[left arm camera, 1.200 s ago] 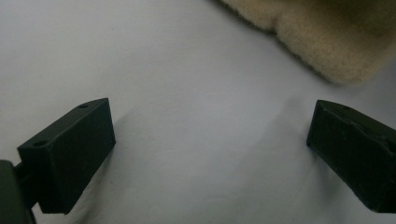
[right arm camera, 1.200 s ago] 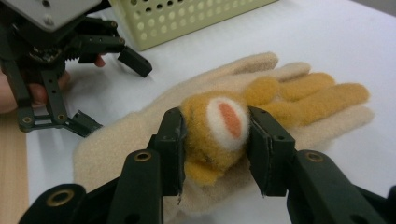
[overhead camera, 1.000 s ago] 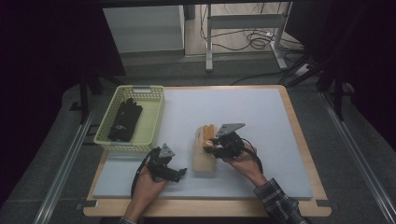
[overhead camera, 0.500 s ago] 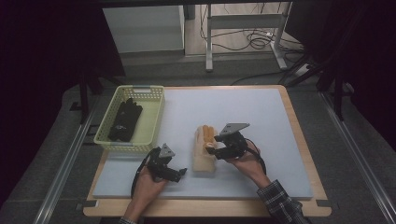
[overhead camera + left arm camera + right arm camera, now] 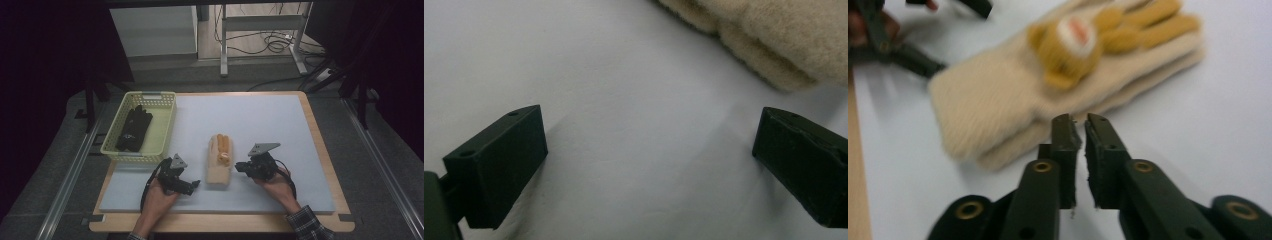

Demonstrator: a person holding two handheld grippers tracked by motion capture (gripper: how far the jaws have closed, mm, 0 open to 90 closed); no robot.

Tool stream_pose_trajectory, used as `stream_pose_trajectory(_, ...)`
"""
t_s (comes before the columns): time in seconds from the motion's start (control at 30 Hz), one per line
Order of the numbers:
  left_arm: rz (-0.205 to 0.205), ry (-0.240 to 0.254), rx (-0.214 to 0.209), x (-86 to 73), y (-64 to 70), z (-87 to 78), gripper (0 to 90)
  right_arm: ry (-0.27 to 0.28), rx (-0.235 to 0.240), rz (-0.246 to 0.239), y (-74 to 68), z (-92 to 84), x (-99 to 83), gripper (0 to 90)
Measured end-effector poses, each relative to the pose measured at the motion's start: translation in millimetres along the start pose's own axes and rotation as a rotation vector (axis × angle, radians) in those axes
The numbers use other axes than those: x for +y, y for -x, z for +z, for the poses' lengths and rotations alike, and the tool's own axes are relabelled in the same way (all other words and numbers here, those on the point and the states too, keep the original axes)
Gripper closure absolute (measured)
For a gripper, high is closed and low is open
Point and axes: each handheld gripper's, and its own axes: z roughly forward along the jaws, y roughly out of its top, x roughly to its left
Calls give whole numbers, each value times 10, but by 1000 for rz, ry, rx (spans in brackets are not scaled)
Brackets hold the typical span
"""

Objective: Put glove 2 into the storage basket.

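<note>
Flanking the cream gloves (image 5: 220,161), the 2 grippers looked set for a pickup, judging by how they lay. The gloves, a stacked pair with an orange bear face on top, sat on the white mat (image 5: 260,120) a little toward 6 o'clock of its middle, fingers pointing to 12 o'clock. The left gripper (image 5: 192,185) rested at the gloves' 8 o'clock, its jaws spread wide and empty, the cuff edge just beyond them in the left gripper view. The right gripper (image 5: 239,167) sat at the gloves' 3 o'clock, jaws nearly closed with only a thin slit between, gripping nothing. The next move probably called for opening the right jaws and sliding 1 jaw under the cuff. At the mat's 10 o'clock stood a yellow basket (image 5: 160,95) holding 1 pair of black gloves (image 5: 134,128).
</note>
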Motion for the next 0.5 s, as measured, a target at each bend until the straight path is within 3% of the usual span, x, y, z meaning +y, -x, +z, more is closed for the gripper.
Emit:
stream_pose_trajectory(0.2,0,0,0,0,0,0,12,-29,24,-29,-116,122,-62,880)
stream_pose_trajectory(0.5,0,0,0,0,1,0,12,-33,48,-33,-162,304,-11,878)
